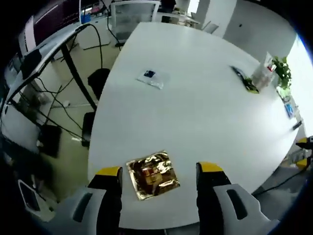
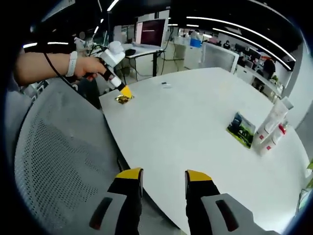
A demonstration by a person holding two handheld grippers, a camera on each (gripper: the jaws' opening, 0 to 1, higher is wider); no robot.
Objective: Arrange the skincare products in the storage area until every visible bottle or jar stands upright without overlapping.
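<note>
**Gold packet framed, products far across the table**

Yellow-tipped jaws of the left gripper [image 1: 159,172] stand wide apart, empty, bracketing a gold foil packet [image 1: 153,175] at the white table [image 1: 195,107] edge. A careless close could nudge it off. Right gripper [image 2: 164,175] gapes empty too; its view alone shows 2 white bottles [image 2: 271,127] upright beside a green box [image 2: 240,129] far off.

Two white bottles [image 2: 272,128] stand upright, touching, beside a green packet [image 2: 240,129] at the table edge

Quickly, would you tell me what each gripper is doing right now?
Left gripper: open, jaws either side of a gold foil packet.
Right gripper: open, holding nothing.
</note>
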